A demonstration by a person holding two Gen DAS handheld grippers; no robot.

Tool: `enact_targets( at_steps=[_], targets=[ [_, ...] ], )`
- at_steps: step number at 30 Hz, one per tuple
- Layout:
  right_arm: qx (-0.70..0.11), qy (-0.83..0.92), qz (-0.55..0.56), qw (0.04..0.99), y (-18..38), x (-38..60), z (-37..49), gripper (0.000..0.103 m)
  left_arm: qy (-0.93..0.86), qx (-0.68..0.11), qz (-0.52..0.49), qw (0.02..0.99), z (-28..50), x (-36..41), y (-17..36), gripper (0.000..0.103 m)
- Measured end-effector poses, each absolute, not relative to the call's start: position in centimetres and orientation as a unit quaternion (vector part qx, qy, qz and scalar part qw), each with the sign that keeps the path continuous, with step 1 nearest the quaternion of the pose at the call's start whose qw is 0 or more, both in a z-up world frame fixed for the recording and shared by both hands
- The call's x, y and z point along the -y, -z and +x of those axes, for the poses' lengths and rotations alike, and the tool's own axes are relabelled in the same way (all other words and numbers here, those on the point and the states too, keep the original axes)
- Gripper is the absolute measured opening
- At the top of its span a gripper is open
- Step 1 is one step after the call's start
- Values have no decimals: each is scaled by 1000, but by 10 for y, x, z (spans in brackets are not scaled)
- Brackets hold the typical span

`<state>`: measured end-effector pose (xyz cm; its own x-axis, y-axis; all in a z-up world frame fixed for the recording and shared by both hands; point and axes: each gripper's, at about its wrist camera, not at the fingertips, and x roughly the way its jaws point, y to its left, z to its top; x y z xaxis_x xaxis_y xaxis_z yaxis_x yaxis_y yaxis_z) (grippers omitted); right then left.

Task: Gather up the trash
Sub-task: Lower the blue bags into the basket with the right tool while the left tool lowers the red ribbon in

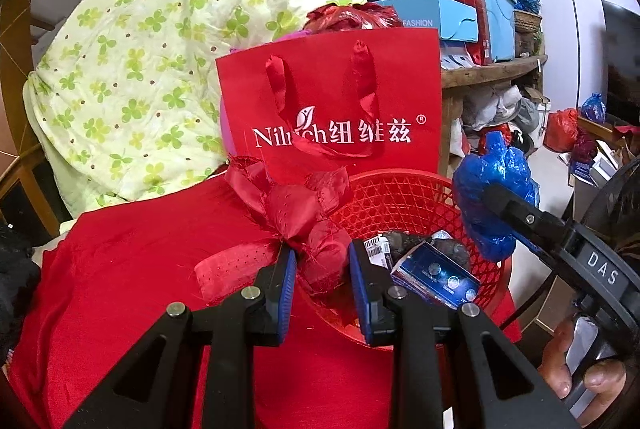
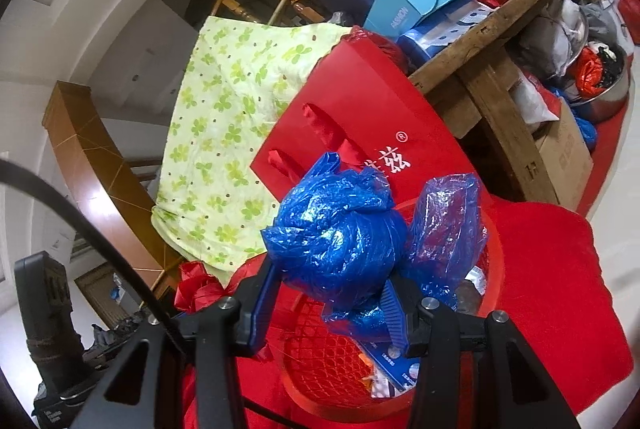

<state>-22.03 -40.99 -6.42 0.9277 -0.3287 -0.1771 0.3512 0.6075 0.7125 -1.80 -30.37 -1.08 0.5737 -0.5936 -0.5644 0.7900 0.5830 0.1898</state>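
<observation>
Trash is sitting in both grippers right now. The left gripper (image 1: pixel 322 263) is squeezing a crumpled red ribbon bow (image 1: pixel 308 213), with its blue pads pressing on the lower part of the bow, right at the near rim of the red basket (image 1: pixel 404 197). The right gripper (image 2: pixel 330 291) is gripping a scrunched blue plastic bag (image 2: pixel 336 233) between its fingers, and it is hanging over the basket from the right side. The basket is sitting on a red cloth (image 1: pixel 140 269), and inside it a blue box (image 1: pixel 436 275) and some dark lumps are already lying. Both pieces look very light and soft, so they will probably squash and not break. The bag looks shiny and may be slippery, so holding the thick bunched middle seems best, not the loose flap sticking out to the right. The bow looks floppy, and its frayed threads may be catching on the basket's mesh or on a pad when it is let go. A red paper bag (image 1: pixel 332 101) is standing just behind the basket, and a green flowery quilt (image 1: pixel 152 49) is leaning to the left. Room above the basket mouth looks open, but the two grippers are close together there, so they could be bumping
</observation>
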Motion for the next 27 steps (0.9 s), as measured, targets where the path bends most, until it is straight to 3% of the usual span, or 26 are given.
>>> enact_targets(
  at_steps=[27],
  targets=[
    [-84, 261, 352, 895, 69, 405, -195, 51, 432, -278, 192, 836, 14, 312, 47, 30]
  ],
)
